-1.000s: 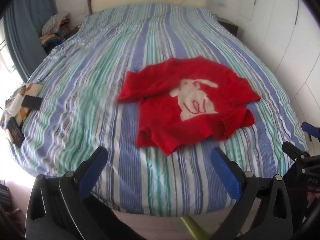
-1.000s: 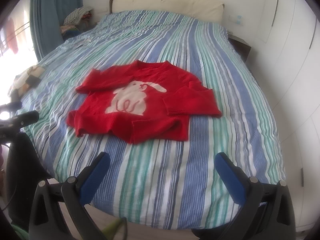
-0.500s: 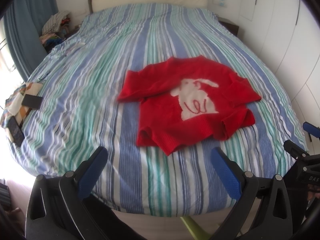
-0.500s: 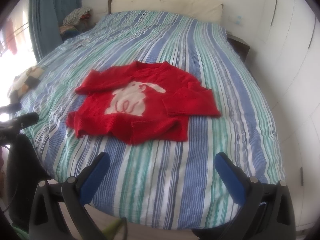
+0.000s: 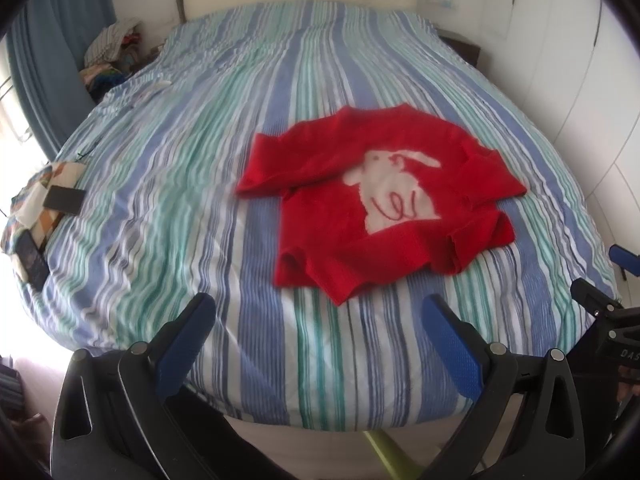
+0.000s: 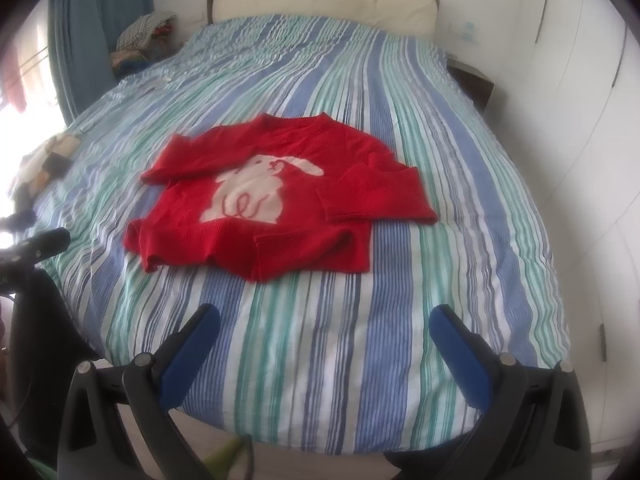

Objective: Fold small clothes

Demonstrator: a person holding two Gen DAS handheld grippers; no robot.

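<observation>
A small red sweater (image 5: 332, 208) with a white rabbit on the front lies face up on the striped bed cover (image 5: 200, 184), sleeves partly folded inward and the hem rumpled. It also shows in the right wrist view (image 6: 188, 208). My left gripper (image 5: 316, 312) is open and empty, above the bed's near edge, short of the sweater's hem. My right gripper (image 6: 326, 322) is open and empty, also above the near edge, below the sweater's right half. The right gripper's tip shows at the right edge of the left wrist view (image 5: 600, 304).
A patterned cloth with dark flat items (image 5: 44, 200) lies at the bed's left edge. A pile of clothes (image 5: 112, 48) sits by the blue curtain (image 5: 44, 40). White wardrobe doors (image 6: 592, 120) run along the right. A headboard (image 6: 320, 0) is at the far end.
Both grippers have crept slightly forward toward the sweater. The sweater has not moved and both jaws remain open.
</observation>
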